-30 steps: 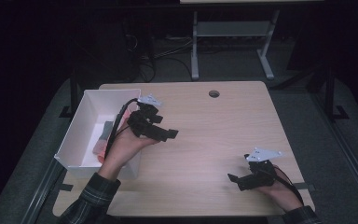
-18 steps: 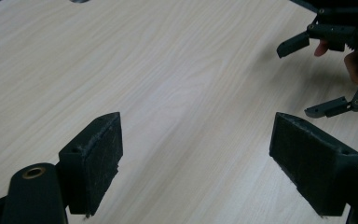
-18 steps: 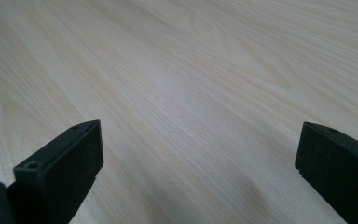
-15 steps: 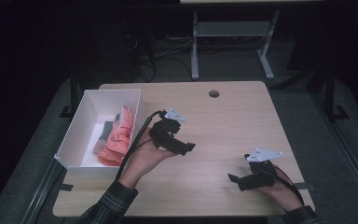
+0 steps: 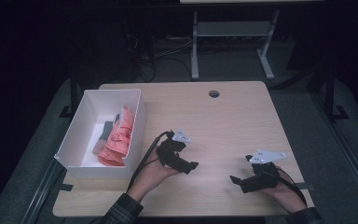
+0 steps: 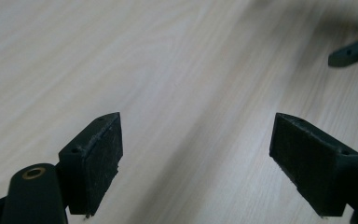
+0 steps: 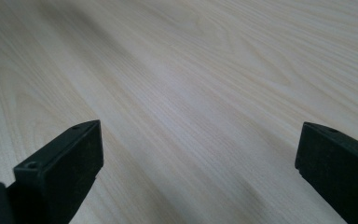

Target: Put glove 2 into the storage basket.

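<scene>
since the earlier frames, the left hand-held gripper (image 5: 192,166) is seen withdrawn from the white box (image 5: 74,133) and carried rightward to the middle of the bench (image 5: 223,121), while the right hand-held gripper (image 5: 237,180) is kept where it was near the front right edge. at the far left, the white box is set on the bench's left edge, and a pink cloth (image 5: 119,137) is left lying inside it against the right wall, beside a grey item (image 5: 104,133). just right of the box, the left hand-held gripper is held low over bare wood with its jaws spread wide and nothing between them. farther right, well apart, the right hand-held gripper is likewise held open and empty over the wood.
</scene>
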The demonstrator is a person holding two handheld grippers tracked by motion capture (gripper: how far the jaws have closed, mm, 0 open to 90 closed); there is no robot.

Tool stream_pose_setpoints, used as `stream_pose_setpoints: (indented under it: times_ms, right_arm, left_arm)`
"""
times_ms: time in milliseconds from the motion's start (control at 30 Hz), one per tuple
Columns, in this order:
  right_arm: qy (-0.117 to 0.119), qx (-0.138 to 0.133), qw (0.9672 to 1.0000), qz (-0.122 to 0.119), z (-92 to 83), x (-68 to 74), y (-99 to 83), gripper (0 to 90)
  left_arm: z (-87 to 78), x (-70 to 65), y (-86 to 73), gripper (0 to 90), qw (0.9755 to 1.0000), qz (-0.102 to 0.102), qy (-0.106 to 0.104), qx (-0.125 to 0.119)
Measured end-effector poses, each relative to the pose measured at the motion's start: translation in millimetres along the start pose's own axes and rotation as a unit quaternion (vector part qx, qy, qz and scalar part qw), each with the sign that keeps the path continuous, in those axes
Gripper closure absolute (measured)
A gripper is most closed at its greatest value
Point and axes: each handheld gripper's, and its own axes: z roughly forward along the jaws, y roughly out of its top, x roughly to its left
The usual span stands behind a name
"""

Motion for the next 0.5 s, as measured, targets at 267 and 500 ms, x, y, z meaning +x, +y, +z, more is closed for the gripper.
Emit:
stream_pose_setpoints:
  times_ms: [267, 500]
  right_arm:
    - [0.000, 0.009, 0.9999, -0.005, 2.5, 1.5, -0.7, 0.7]
    - [0.001, 0.011, 0.9999, -0.006, 3.1, 1.6, -1.4, 0.7]
  left_arm:
    - [11.2, -0.4, -21.3, 15.7, 0.9999, 0.011, -0.004, 0.006]
    - [8.2, 2.2, -27.7, 15.6, 0.9999, 0.013, -0.002, -0.003]
